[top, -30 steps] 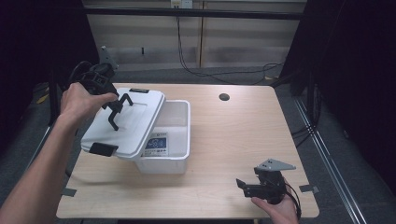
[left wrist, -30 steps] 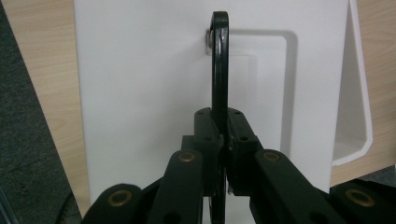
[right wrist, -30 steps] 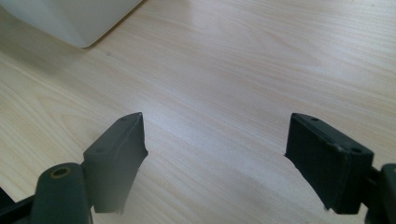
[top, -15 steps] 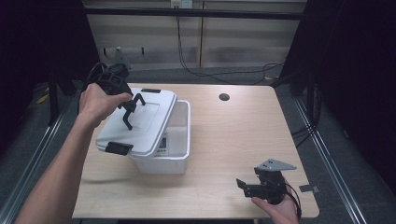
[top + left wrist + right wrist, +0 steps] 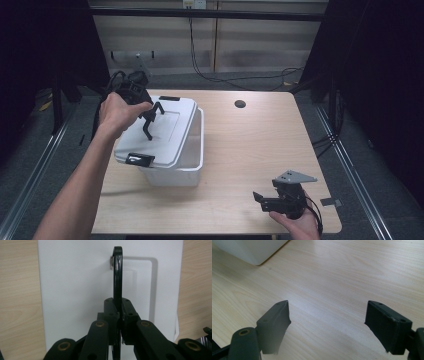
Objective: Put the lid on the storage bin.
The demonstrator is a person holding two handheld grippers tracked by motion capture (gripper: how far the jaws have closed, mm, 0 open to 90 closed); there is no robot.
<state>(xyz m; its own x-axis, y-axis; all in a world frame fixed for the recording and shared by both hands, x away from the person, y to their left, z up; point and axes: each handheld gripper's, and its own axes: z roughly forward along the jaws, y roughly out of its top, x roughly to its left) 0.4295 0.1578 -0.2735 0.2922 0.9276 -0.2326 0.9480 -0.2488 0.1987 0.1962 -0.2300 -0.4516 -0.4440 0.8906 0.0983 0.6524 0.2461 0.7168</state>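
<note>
Your left claw (image 5: 150, 121) is matte black throughout: two linked arms with brass-coloured pivot pins, ending in blocky pads fixed by small dark screws. A black cable (image 5: 107, 86) loops off its body. Your right claw (image 5: 263, 199) is the same black build with thick rectangular pads (image 5: 388, 326), topped by a grey three-cornered plate (image 5: 294, 177). Both your forearms are bare, no sleeves.

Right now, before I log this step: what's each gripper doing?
Left gripper: closed on the lid handle.
Right gripper: open, holding nothing.
</note>
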